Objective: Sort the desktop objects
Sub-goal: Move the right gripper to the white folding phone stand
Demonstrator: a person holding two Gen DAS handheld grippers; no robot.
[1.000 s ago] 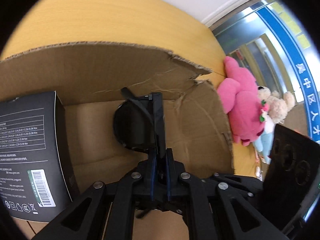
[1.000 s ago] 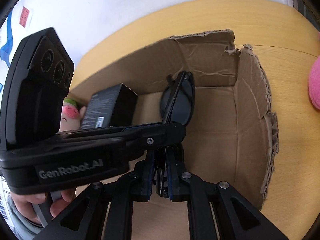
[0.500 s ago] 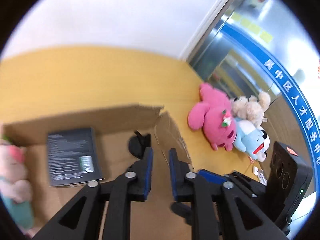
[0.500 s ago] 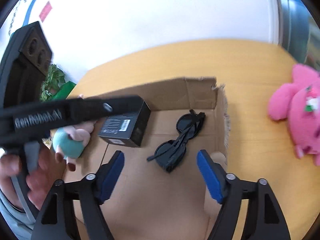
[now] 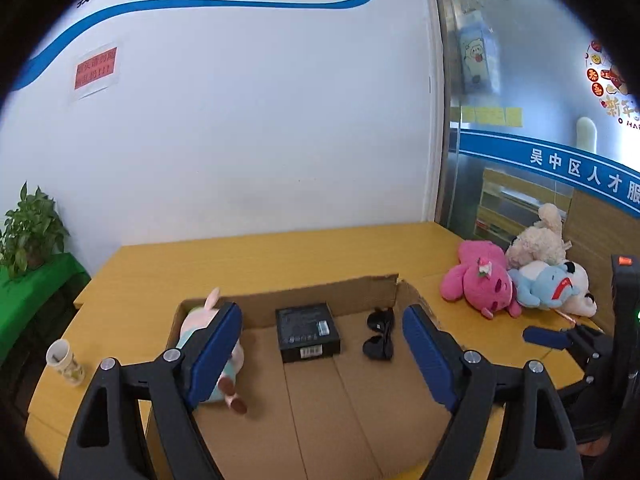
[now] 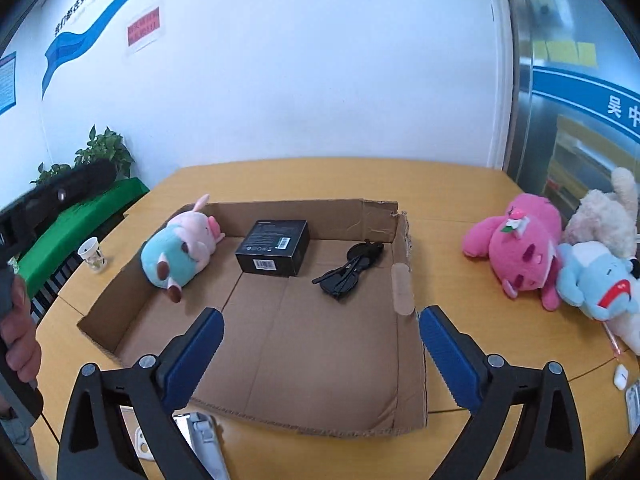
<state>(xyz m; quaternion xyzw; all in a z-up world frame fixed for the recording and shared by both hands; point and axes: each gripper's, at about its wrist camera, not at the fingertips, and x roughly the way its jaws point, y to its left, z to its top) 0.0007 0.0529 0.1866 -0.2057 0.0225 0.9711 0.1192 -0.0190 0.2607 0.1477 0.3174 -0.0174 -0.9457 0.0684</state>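
Note:
A shallow cardboard box lies on the wooden table. In it lie black sunglasses, a black carton and a pink-and-teal plush pig. My left gripper is open and empty, raised above the box's near side. My right gripper is open and empty, above the box's near edge. Pink, blue and cream plush toys lie on the table right of the box.
A paper cup stands on the table left of the box. A white device lies at the near edge; white earbuds case at right. A plant stands on a green-covered stand at the left. A white wall is behind.
Both grippers let go of the sunglasses, opened, and pulled back and up from the box. The sunglasses now lie on the box floor.

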